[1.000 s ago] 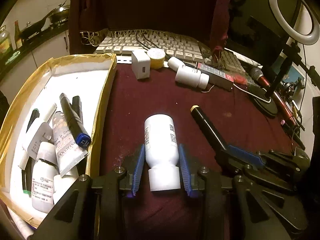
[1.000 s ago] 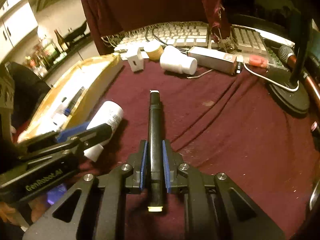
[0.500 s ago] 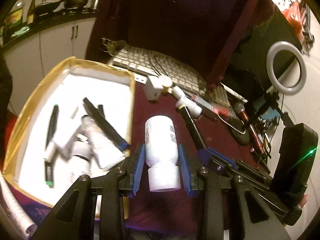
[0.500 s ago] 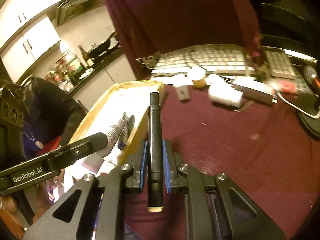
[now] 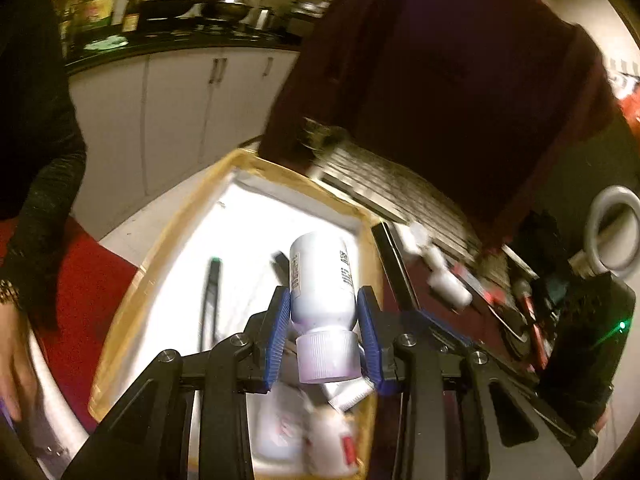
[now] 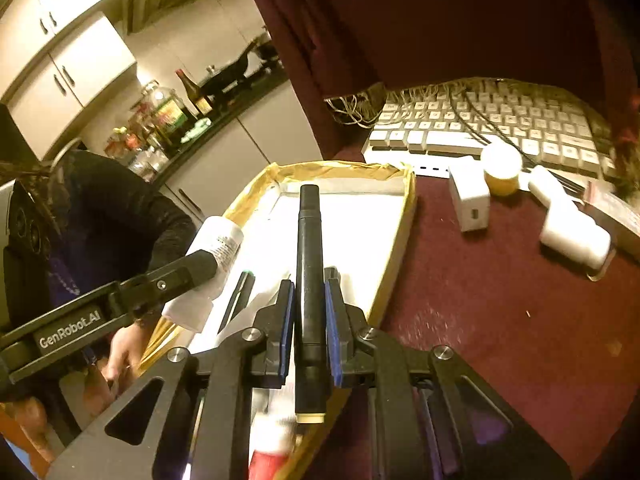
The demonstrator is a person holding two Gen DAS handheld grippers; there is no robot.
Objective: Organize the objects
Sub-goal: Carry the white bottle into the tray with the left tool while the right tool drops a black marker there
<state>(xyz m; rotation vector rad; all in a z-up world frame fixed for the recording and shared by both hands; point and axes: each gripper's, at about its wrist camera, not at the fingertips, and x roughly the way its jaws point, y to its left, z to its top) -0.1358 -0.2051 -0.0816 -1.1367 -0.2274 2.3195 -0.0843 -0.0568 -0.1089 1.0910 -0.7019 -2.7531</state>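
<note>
- Left gripper (image 5: pixel 324 328) clamped on a white bottle (image 5: pixel 322 280), blue pads pressing its lower body just above the ribbed cap; cap end points back toward the camera.
- Bottle is held in the air over the box (image 5: pixel 132 304), above its right half.
- Right gripper (image 6: pixel 309 320) pinched tight on a black marker (image 6: pixel 310 276), pads on the lower barrel; cream-coloured end cap points back toward the camera, black tip points away.
- Marker is also held over the box, tip above the white floor near the far wall (right wrist view).
- Box: shallow, tan taped rim, white lining, sitting at the left edge of the maroon cloth (image 6: pixel 500 320).
- Box contents, left wrist view: a dark pen (image 5: pixel 210 300) lying lengthwise on the left; a crimped tube end (image 5: pixel 348 396) under the bottle cap; white containers with red print at the near end (blurred, count unclear).
- Far half of the box floor is bare white.
- Outside the box on the cloth: white charger block (image 6: pixel 470 204), yellow jar with white lid (image 6: pixel 501 168), another white bottle lying on its side (image 6: pixel 570 228), all just in front of the keyboard (image 6: pixel 500 128).
- A person's hand (image 5: pixel 14 364) sits left of the box.
</note>
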